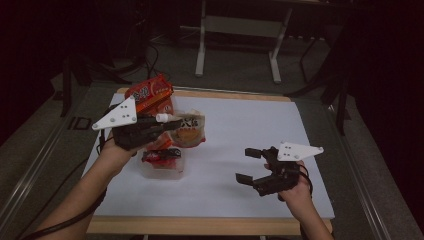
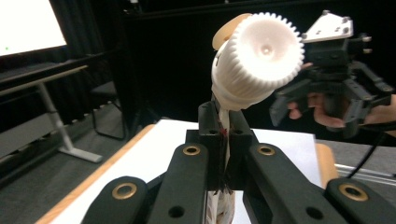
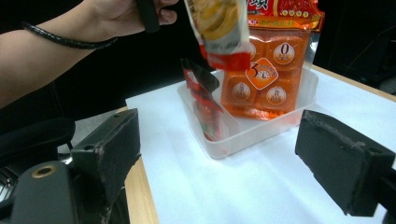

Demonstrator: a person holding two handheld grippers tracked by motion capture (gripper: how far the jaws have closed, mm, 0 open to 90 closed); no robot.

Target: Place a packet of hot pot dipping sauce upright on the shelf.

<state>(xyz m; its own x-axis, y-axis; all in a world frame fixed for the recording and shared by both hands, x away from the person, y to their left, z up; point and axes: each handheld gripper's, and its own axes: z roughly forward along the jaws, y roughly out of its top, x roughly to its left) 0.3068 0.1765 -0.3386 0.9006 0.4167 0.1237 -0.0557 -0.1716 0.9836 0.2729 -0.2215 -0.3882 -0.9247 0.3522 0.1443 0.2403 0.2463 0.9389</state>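
Worktop (image 1: 240, 150): white sheet, largely bare. Clear tub (image 3: 261, 130) at its left already holds the orange multipack (image 3: 268, 74), upright, and a small red packet (image 3: 203, 105) against the near wall. Spouted pouch (image 1: 187, 131) not yet in: it hangs above the tub, clamped below its white cap (image 2: 257, 58) by the left tongs (image 2: 223, 126). Right tongs (image 1: 247, 165) stand apart, empty, well clear. Judged remaining: lower and release the pouch.

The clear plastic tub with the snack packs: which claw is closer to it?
Left. The left claw hangs just above the clear tub, clamped on a spouted pouch. The right claw stands open, off to the tub's side.
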